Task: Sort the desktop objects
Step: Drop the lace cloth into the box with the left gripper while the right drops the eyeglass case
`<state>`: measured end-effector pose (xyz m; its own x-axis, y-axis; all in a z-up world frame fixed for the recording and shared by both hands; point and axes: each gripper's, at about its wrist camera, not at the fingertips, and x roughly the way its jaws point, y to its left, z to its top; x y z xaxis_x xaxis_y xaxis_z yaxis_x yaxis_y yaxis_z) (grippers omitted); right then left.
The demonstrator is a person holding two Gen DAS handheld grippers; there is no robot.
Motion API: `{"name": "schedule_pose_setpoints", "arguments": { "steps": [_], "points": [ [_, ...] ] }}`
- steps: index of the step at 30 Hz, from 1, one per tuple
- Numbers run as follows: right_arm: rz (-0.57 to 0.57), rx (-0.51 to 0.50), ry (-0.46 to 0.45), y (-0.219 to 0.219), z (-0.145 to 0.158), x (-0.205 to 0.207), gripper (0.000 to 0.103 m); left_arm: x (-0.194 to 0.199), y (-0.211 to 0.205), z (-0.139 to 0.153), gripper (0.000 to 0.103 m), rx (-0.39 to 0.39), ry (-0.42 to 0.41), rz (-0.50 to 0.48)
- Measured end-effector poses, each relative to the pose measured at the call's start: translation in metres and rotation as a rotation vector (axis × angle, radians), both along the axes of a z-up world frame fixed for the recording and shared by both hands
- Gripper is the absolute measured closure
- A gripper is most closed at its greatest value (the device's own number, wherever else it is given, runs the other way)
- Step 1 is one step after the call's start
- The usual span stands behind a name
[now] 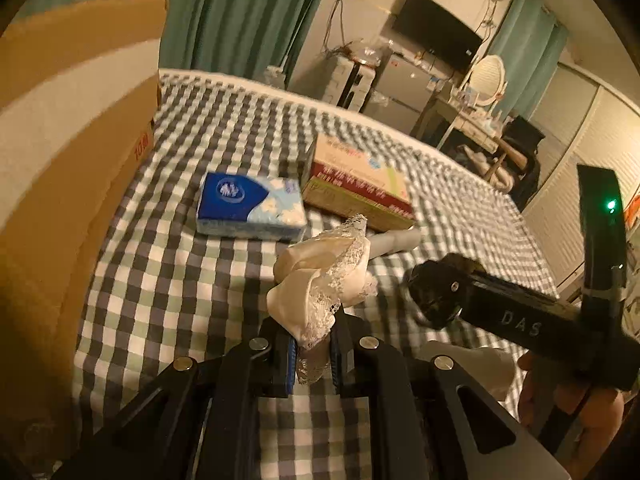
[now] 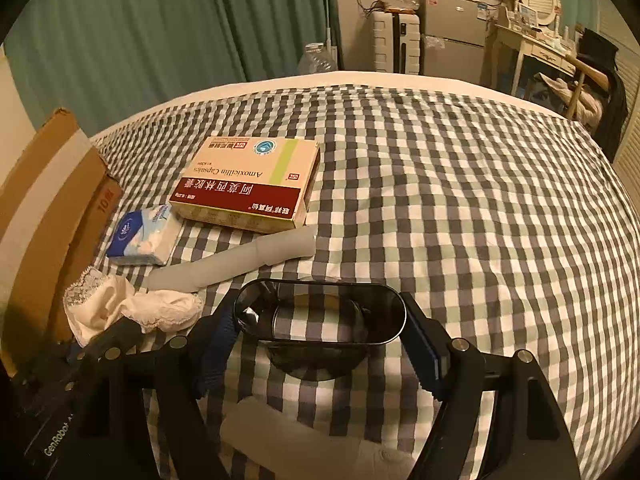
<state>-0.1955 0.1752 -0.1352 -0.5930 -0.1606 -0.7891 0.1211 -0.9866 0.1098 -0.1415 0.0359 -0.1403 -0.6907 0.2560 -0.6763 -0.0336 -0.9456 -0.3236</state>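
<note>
- The left gripper [image 1: 314, 344] has its jaws pinched narrow on a cream lace-trimmed cloth [image 1: 320, 280], which bunches up just ahead of the fingertips; the grip looks meant to lift it clear of the checked bedspread [image 1: 180, 280].
- The right gripper [image 2: 320, 320] holds a dark oval case [image 2: 320, 312] across its long axis, both pads pressed to its rounded ends, so it stays level.
- A cardboard box [image 1: 72, 140] stands to the left of the left gripper, probably the place for sorted things.
- Ahead of the left gripper lie 1 blue tissue pack [image 1: 250, 210] and, just right of it, 1 medicine carton [image 1: 360, 184]; a grey tube [image 1: 396, 240] lies close under the carton's near edge.
- The right gripper crosses close on the left gripper's right, so a swing that way risks a knock; the way to the box looks open.
</note>
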Motion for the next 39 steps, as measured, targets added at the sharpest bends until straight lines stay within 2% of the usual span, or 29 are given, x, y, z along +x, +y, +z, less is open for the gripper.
{"name": "schedule_pose_setpoints", "arguments": {
  "steps": [8,12,14,24,27,32,36,39],
  "points": [
    [-0.003,-0.006,0.051,-0.008,0.031,0.046,0.028,0.022,-0.004,0.032,0.091,0.017,0.051,-0.01],
    [-0.012,-0.079,0.079,-0.007,0.052,0.071,0.028,0.039,-0.007,0.052,0.091,0.02,0.078,-0.018],
    [-0.016,-0.084,0.097,-0.007,0.061,0.082,0.028,0.049,-0.009,0.064,0.091,0.015,0.092,-0.017],
    [0.053,-0.127,0.185,-0.043,0.114,0.135,0.028,0.097,-0.036,0.118,0.091,0.009,0.168,0.012],
    [0.099,-0.161,0.204,-0.061,0.128,0.146,0.028,0.106,-0.05,0.134,0.091,0.018,0.183,0.024],
    [0.165,-0.164,0.247,-0.094,0.152,0.157,0.028,0.117,-0.085,0.156,0.091,0.026,0.189,0.05],
    [0.229,-0.194,0.272,-0.13,0.173,0.152,0.028,0.118,-0.121,0.172,0.091,0.031,0.184,0.069],
    [0.269,-0.217,0.273,-0.155,0.182,0.141,0.028,0.114,-0.149,0.18,0.091,0.001,0.186,0.086]
  ]
}}
